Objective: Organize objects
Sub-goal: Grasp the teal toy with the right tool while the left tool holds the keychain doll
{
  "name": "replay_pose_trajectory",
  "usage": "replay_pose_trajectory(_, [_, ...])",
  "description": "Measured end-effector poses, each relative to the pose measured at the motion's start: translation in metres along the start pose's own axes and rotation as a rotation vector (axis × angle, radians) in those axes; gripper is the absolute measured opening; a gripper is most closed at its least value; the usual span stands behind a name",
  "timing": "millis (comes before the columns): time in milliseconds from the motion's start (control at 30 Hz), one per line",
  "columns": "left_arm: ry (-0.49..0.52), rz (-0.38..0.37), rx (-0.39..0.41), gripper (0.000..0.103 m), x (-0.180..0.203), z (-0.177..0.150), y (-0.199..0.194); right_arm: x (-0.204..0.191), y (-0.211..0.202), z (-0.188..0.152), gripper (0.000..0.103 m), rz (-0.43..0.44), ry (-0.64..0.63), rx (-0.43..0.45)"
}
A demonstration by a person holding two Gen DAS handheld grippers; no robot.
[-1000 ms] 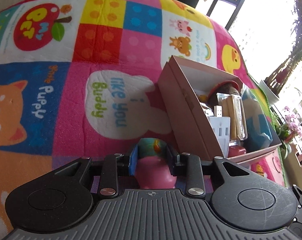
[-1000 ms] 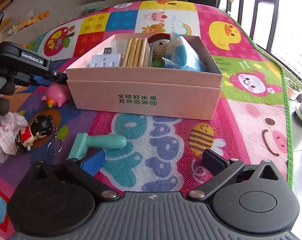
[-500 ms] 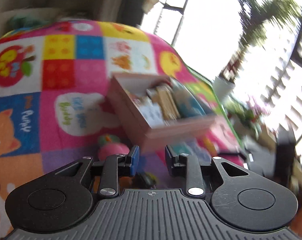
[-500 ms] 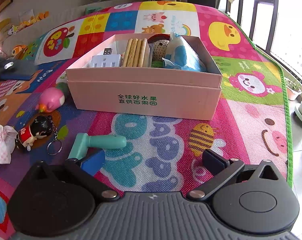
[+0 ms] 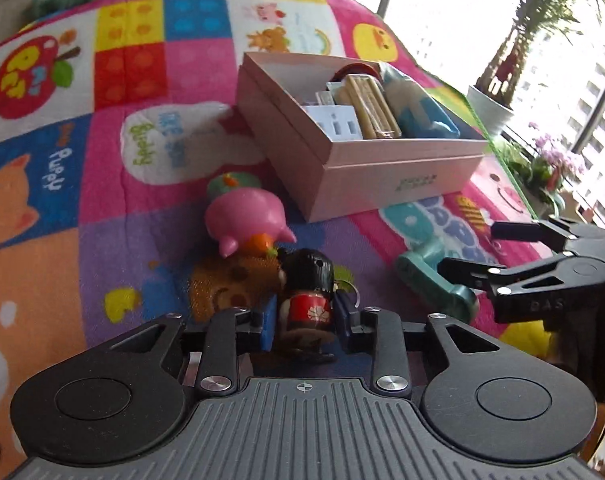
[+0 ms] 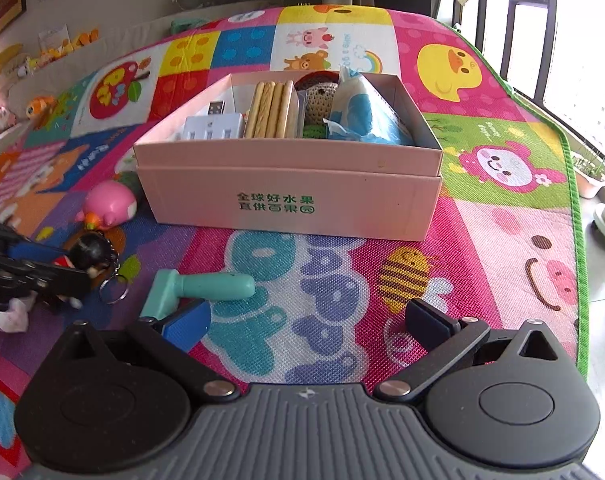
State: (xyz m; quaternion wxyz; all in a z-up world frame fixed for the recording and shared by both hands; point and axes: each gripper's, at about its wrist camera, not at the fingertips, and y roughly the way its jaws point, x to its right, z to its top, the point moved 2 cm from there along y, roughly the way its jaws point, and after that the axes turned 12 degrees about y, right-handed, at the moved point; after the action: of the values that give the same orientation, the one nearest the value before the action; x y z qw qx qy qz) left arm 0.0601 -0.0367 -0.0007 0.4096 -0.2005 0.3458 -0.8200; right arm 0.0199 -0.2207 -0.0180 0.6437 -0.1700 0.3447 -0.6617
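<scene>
A small doll keychain [image 5: 307, 280] with a black head and red body lies on the play mat, its body between the jaws of my left gripper [image 5: 306, 320]. The jaws are opening and the pads flank the doll closely without clearly pressing it. In the right wrist view the doll [image 6: 88, 252] sticks out past the left gripper [image 6: 34, 264]. A pink pig toy [image 5: 246, 216] lies just beyond, beside the pink box [image 5: 382, 176], which holds several items. My right gripper [image 6: 306, 320] stands wide open over the mat, with a teal handled tool [image 6: 206, 286] at its left finger.
The colourful play mat [image 6: 482, 240] covers the floor. The doll's key ring [image 6: 112, 292] lies beside the teal tool. A crumpled white cloth [image 6: 6, 320] sits at the far left. Plant pots [image 5: 490, 108] stand by the window past the mat's green edge.
My left gripper has left the pink pig and swung across to the doll keychain, which now lies between its jaws. The right gripper has not moved.
</scene>
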Motion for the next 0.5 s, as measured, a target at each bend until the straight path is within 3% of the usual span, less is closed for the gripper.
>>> replay_pose_trajectory(133, [-0.017, -0.001, -0.007, 0.033, 0.001, -0.001, -0.003, -0.006, -0.013, 0.0, 0.103, 0.09, 0.051, -0.002])
replay_pose_trajectory(233, [-0.01, -0.001, -0.006, 0.033, 0.001, -0.004, -0.005, -0.023, -0.017, 0.0, 0.102, 0.117, 0.02, 0.022])
replay_pose_trajectory(400, [-0.003, 0.006, 0.004, 0.033, 0.003, -0.008, -0.007, -0.047, -0.004, 0.006, 0.09, 0.143, 0.003, -0.009])
replay_pose_trajectory(500, [-0.002, 0.007, 0.012, 0.033, 0.003, -0.01, -0.007, -0.054, 0.007, 0.006, 0.084, 0.115, 0.003, -0.043])
